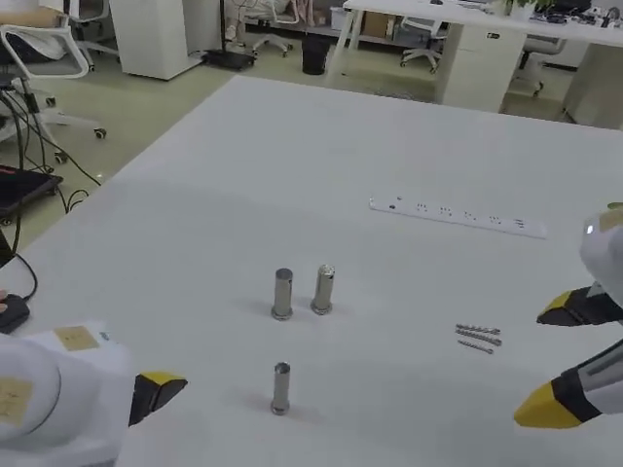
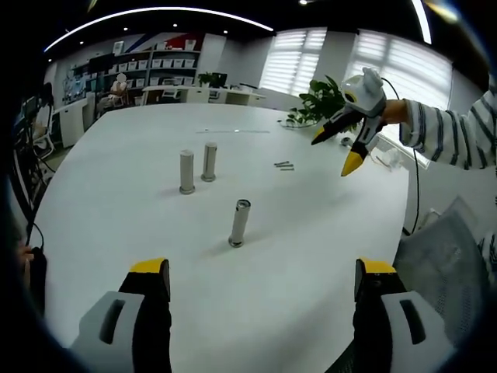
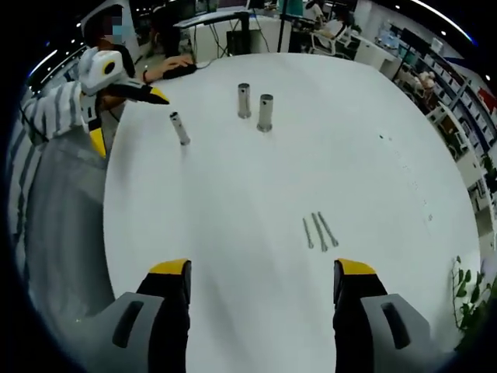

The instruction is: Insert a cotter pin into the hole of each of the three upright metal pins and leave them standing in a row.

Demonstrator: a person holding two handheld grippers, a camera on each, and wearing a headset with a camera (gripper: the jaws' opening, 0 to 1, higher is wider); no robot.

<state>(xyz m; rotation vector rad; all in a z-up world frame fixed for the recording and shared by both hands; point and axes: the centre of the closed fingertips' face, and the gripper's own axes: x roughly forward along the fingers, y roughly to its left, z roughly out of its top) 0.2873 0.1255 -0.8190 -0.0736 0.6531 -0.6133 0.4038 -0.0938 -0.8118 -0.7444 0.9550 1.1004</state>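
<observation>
I had both grippers clear of the work. My left gripper (image 2: 262, 278) hung above the near edge of the table (image 1: 292, 156), jaws spread wide with nothing between them. My right gripper (image 3: 262, 272) was likewise wide open and empty, off to the right side. I read that as a ready stance: neither tool had committed to anything, and both had an open line to the parts.

The three cotter pins (image 1: 478, 337) lay flat, close together and roughly parallel, just ahead of the right gripper, so that tool looked the natural one to pick them up. Upright on their wider bases near the table's middle stood the left rear pin (image 1: 282, 294) and right rear pin (image 1: 323, 289), just beside each other. The front pin (image 1: 280, 387) stood apart, nearer to me and closest to the left gripper, which I judged best placed to steady it. I could make out no cotter pin in any hole, so the task seemed at its start. A power strip (image 1: 458, 216) lay well beyond, out of the way
</observation>
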